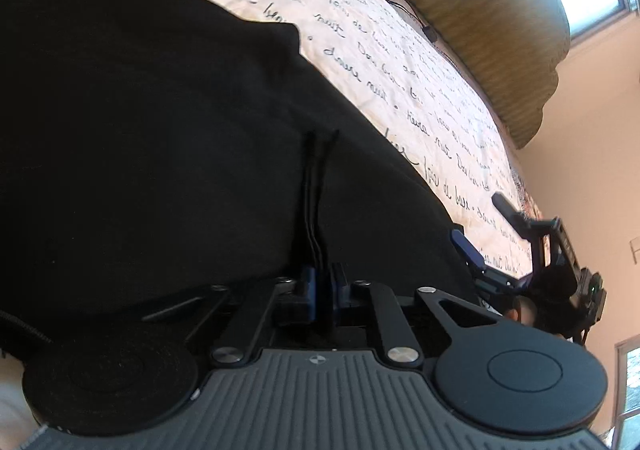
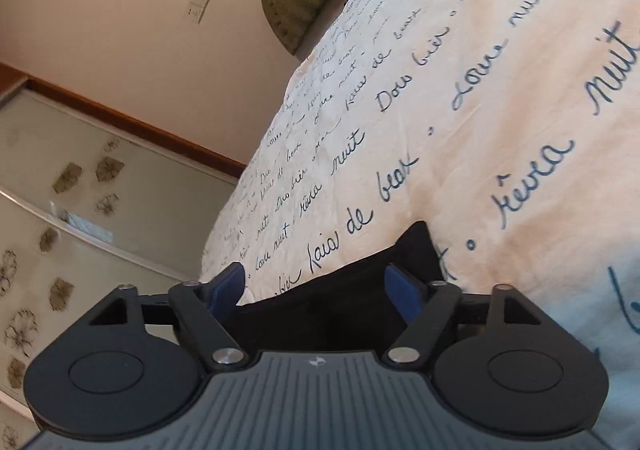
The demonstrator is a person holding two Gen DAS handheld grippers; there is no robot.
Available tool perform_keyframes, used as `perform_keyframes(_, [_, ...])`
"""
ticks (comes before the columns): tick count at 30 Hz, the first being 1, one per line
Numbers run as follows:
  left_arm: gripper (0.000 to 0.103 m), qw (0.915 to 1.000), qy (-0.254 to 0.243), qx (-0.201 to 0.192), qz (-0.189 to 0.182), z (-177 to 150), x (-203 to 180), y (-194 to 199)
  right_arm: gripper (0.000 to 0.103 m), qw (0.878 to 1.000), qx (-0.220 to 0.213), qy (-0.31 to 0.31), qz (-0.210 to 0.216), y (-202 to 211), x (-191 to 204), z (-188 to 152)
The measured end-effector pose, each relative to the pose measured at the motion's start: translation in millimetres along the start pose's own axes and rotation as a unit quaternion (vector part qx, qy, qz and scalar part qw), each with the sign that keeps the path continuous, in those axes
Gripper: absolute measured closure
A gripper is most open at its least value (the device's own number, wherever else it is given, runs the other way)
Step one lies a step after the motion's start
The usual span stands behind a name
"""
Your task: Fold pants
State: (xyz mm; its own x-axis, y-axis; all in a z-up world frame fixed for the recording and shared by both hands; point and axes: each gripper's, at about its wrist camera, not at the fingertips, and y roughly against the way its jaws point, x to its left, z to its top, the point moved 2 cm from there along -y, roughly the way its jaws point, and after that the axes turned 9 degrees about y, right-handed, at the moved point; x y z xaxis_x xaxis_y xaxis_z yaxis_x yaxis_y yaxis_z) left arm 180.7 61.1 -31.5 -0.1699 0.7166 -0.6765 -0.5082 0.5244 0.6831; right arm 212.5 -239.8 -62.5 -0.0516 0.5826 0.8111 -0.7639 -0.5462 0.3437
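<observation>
— On the script-printed bedspread [image 1: 400,50], where are your pants [image 1: 140,110]?
— Spread black across it; your left gripper [image 1: 320,286] is pinched closed on a fold.
— Your right gripper [image 2: 320,286]?
— Jaws wide, a pants corner [image 2: 412,246] between them, ungripped. Olive cushion [image 1: 480,18] lies beyond the bedspread.

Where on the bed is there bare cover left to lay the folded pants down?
Bare script-printed bed cover runs ahead of the right hand-held gripper, between the black pants and the olive pillow. It is crowded by the left hand-held gripper, where the pants cover nearly everything, and a small black cable lies by the pillow.
</observation>
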Motion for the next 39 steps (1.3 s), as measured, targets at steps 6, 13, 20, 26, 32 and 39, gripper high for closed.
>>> perform_keyframes(6, [0.082, 0.9991, -0.037, -0.019, -0.011, -0.3, -4.6, 9.9, 0.028, 1.000, 0.007, 0.007, -0.030, 14.1, 18.8, -3.3])
perform_keyframes(13, [0.079, 0.9951, -0.006, -0.099, 0.000, 5.6, 43.7, 68.5, 0.017, 0.997, 0.023, 0.071, -0.004, 19.4, 28.1, -31.4])
perform_keyframes(20, [0.075, 0.9568, 0.147, -0.251, 0.003, 32.0, 135.0, 191.3, 0.016, 0.967, 0.037, 0.249, -0.036, 0.3, 122.6, -54.7])
perform_keyframes(26, [0.064, 0.9229, 0.156, -0.346, 0.063, 37.7, 169.6, 281.3, 0.016, 0.842, 0.117, 0.527, -0.020, -72.1, 220.1, -157.0])
perform_keyframes(32, [0.059, 0.9243, 0.109, -0.338, 0.139, 34.3, 171.7, 276.3, 0.016, 0.741, 0.195, 0.641, 0.046, -119.7, 268.7, -264.6])
perform_keyframes(39, [0.054, 0.9354, 0.071, -0.305, 0.163, 20.8, 177.2, 247.3, 0.016, 0.664, 0.139, 0.734, 0.013, -154.8, 304.1, -312.6])
